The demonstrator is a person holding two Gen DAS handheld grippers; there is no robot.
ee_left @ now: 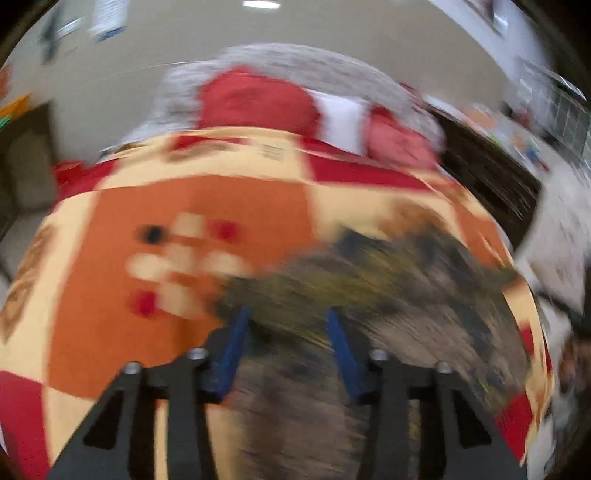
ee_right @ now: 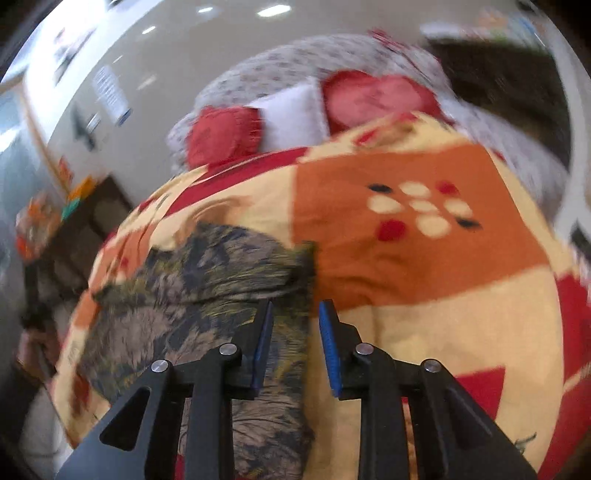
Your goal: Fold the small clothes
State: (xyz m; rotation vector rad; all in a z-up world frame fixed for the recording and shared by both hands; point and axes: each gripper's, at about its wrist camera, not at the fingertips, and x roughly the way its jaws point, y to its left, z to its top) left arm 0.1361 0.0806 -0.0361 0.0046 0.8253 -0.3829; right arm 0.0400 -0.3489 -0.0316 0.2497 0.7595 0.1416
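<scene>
Brown-and-navy leaf-print cloth garment (ee_right: 207, 295) lay bunched on the orange, cream and red patchwork bedspread (ee_right: 424, 258). My left tongs (ee_left: 288, 317) and right tongs (ee_right: 295, 312) stood parted, gripping nothing. Judged soft, light, floppy; best pinched at an outer hem.

Bright overhead ceiling lights (ee_left: 260, 4); heavy motion blur (left worse); fisheye-bent edges.

A bed (ee_right: 424, 258) under a patchwork quilt, red cushions (ee_right: 369, 96) at twelve o'clock, beige wall (ee_left: 166, 40) behind, ceiling lights (ee_right: 269, 12) glowing.
</scene>
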